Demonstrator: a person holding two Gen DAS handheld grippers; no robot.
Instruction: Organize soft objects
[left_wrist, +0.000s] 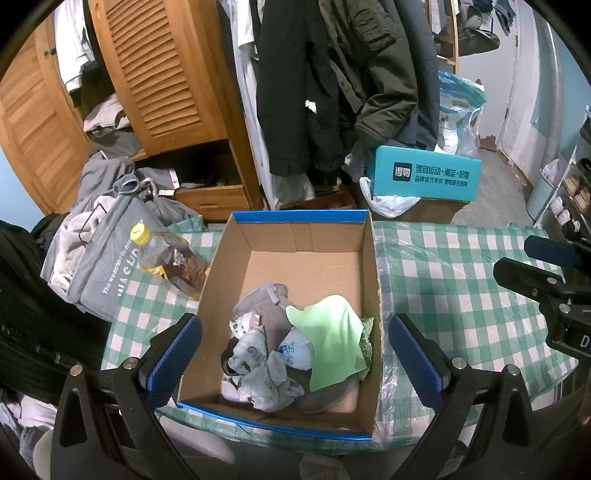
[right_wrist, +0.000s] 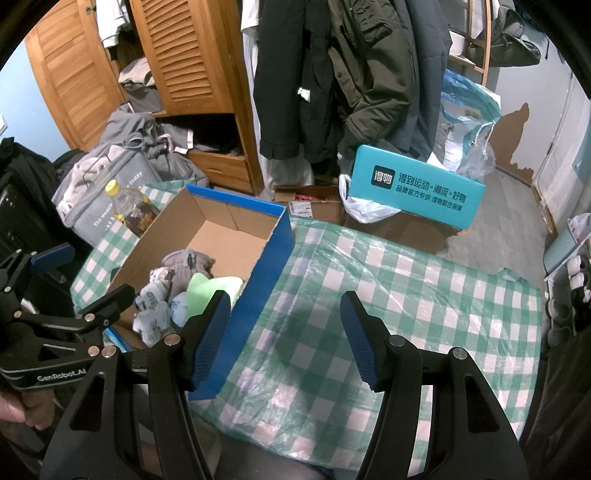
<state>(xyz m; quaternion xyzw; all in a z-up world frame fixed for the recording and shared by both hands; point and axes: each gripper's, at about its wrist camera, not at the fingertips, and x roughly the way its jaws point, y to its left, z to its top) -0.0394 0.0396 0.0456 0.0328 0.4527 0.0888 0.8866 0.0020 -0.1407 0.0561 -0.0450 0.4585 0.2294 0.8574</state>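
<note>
An open cardboard box (left_wrist: 373, 266) with a blue rim stands on the green-checked tablecloth (left_wrist: 443, 280). Inside its near end lie a grey cloth (left_wrist: 264, 299), a pale green sheet (left_wrist: 332, 339) and crumpled blue-white soft pieces (left_wrist: 258, 369). My left gripper (left_wrist: 294, 321) is open wide above the box's near end, one finger on each side, holding nothing. The right wrist view shows the box (right_wrist: 266, 280) at left with the green sheet (right_wrist: 210, 286) inside. My right gripper (right_wrist: 285, 299) hangs open over the cloth beside the box's blue wall, holding nothing.
A yellow-capped bottle (left_wrist: 162, 258) lies left of the box beside a grey bag of clothes (left_wrist: 99, 258). Behind the table are a teal box (right_wrist: 417, 188), hanging coats (right_wrist: 332, 81) and a wooden wardrobe (left_wrist: 159, 74). A shoe rack (right_wrist: 569, 280) stands at right.
</note>
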